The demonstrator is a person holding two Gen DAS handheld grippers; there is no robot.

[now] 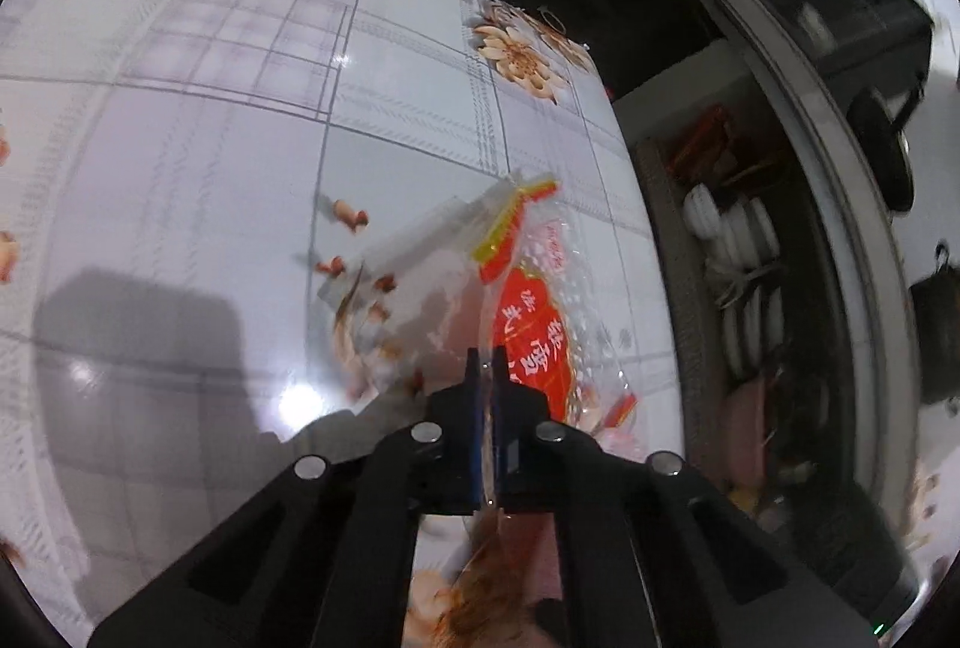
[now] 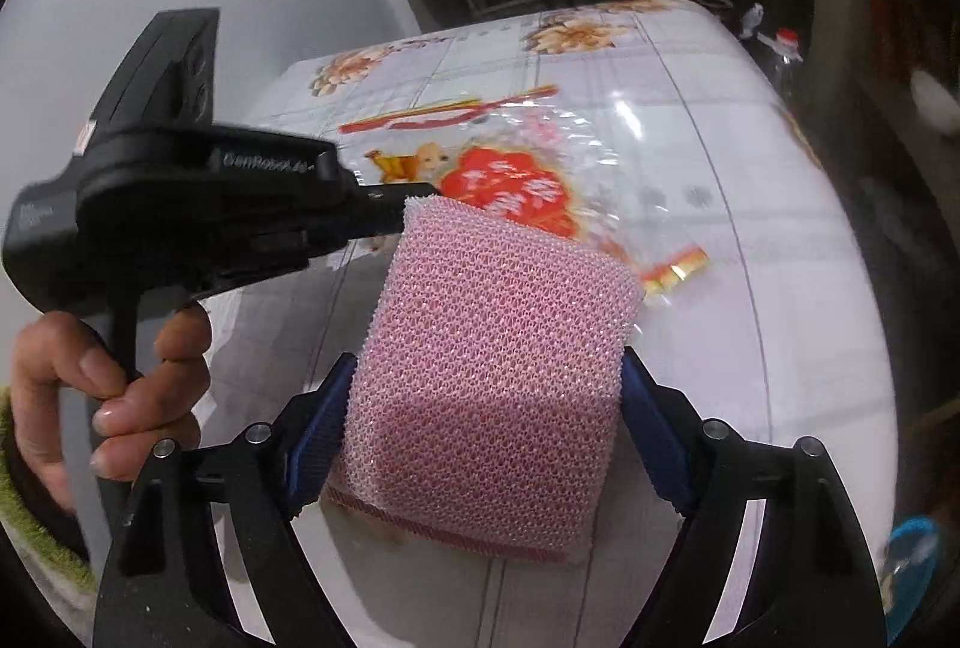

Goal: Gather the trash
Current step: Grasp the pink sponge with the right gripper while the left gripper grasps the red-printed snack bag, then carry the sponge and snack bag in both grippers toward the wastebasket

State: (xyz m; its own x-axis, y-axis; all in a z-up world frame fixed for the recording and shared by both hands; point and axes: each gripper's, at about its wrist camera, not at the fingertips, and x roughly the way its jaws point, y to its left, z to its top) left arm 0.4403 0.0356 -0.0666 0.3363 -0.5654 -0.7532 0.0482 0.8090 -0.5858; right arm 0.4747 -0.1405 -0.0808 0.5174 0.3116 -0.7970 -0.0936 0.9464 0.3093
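On flowered table (image 2: 750,252): left tongs (image 1: 485,357) pinching clear wrapper (image 1: 540,300); right tongs (image 2: 486,408) clamping pink sponge (image 2: 492,378).

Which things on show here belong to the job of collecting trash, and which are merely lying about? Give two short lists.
Belonging to the job:
- clear plastic wrapper with red print, on the table
- left gripper, shut on the wrapper's edge
- right gripper, holding the pink mesh sponge

Lying about:
- flowered tablecloth
- plastic bottle beyond the table
- stacked white dishes
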